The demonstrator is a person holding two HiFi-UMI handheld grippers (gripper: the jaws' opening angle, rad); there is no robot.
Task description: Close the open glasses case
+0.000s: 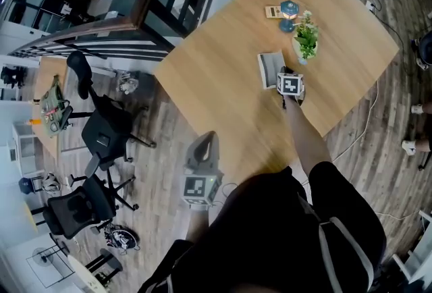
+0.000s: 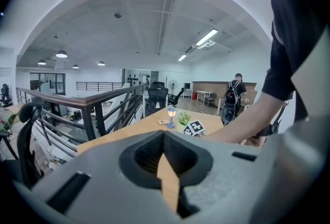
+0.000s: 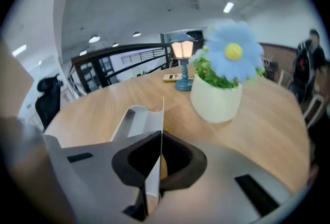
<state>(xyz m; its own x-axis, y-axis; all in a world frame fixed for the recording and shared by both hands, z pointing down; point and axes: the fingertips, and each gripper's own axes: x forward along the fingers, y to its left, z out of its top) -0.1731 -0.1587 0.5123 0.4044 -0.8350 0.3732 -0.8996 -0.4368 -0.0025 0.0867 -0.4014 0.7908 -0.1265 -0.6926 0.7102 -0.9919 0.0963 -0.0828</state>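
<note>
An open grey glasses case (image 1: 270, 69) lies on the wooden table (image 1: 223, 75), its thin lid standing up on edge (image 3: 159, 120). My right gripper (image 1: 283, 77) is at the case's near right side, shut on that lid edge, which runs straight between the jaws (image 3: 153, 181). My left gripper (image 1: 208, 138) hangs off the table's near left edge, well apart from the case. In the left gripper view its jaws (image 2: 167, 176) are together with nothing between them; only a sliver of table shows.
A white pot with a green plant and blue flower (image 1: 304, 42) (image 3: 216, 96) stands just right of the case. Behind it are a small blue lamp (image 1: 289, 15) and a flat card (image 1: 273, 11). Office chairs (image 1: 101, 129) and a railing lie left of the table.
</note>
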